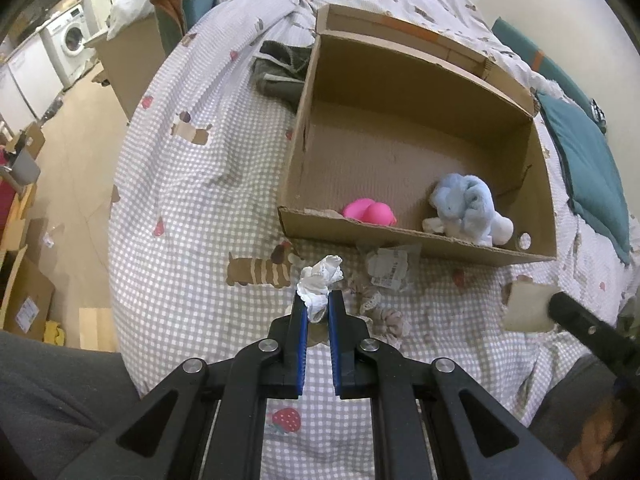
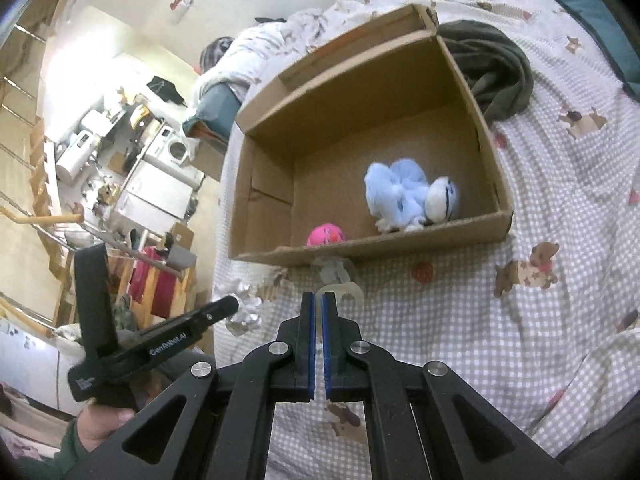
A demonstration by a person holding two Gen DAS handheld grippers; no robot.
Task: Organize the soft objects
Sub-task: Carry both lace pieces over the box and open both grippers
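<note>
Cardboard walls frame an open box (image 1: 404, 236) lying on a bed (image 1: 192, 208) dressed in a gingham cover printed with dachshunds and strawberries. Inside the box, close to its near wall, sit a pink rubbery toy (image 1: 370, 212) and, to one side of it, a pale blue and white plush toy (image 1: 466, 208); the two are apart from each other. The left gripper (image 1: 318, 300) has its blue-padded fingers (image 1: 303, 332) clenched on a crumpled white cloth (image 1: 320, 280), which bulges out past the fingertips just short of the box's near wall. Beside that cloth, on the cover, lie a lacy beige scrunchie-like piece (image 1: 380, 310) and torn paper labels (image 1: 390, 268) hanging from the box front. The right gripper (image 2: 319, 298) has its fingers (image 2: 307, 340) drawn almost together, pinching a thin, pale, flat piece (image 2: 346, 294) that sticks out beyond the tips; what this piece is cannot be told. In the left wrist view it shows as a beige square (image 1: 528, 306) at the end of the right gripper. A dark olive garment (image 2: 492, 72) lies crumpled against the box's far outer side, and a teal cushion (image 1: 592, 168) rests on the bed beyond the box. A washing machine (image 1: 72, 36) stands in the room behind.
</note>
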